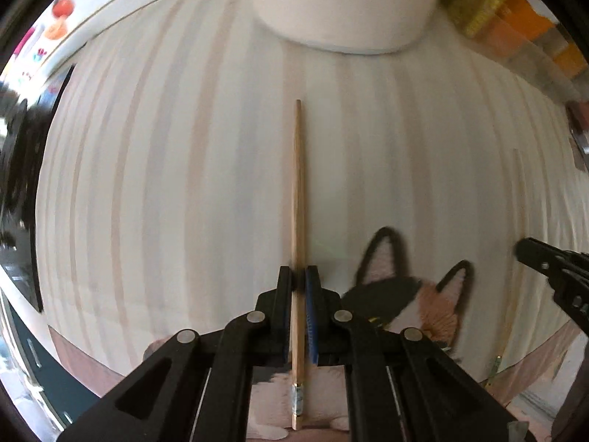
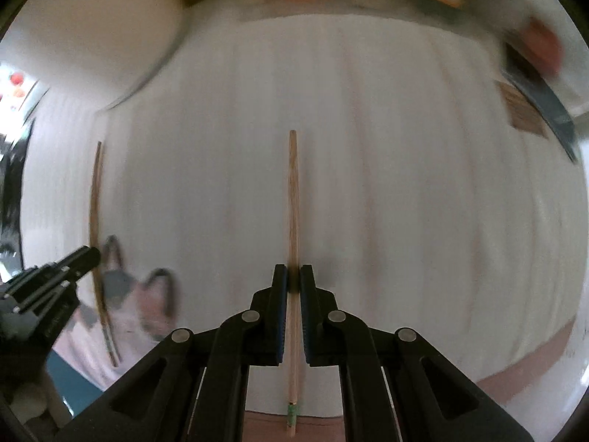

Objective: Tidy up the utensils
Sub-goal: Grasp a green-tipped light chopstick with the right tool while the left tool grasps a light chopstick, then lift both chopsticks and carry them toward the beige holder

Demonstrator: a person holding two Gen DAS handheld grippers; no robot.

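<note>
Biggest thing here is the striped cloth (image 1: pixel 184 184) covering the whole surface, pale with faint pinkish-grey stripes, and it's got a cat face (image 1: pixel 416 294) printed near the person's edge; black-tipped ears, orange and black patches. At the far side sits a big white container (image 1: pixel 346 7), only its rounded lower part in view; next to it some yellow and orange stuff, too blurry to name.

Left gripper (image 1: pixel 299 276) points down at the cloth with its jaws squeezed together on a wooden chopstick (image 1: pixel 299 184); the stick runs straight away from the camera, thin tip toward the white container, the banded butt end back between the arms, just beside the cat print.

Right gripper (image 2: pixel 293 276) is doing the same thing; jaws clamped on a second chopstick (image 2: pixel 292 202), tip pointing away over bare striped cloth, little green band at the near end.

The two grippers are side by side; each one shows up at the edge of the other's view, so the chopsticks are roughly parallel and well apart; right view is smeared.
</note>
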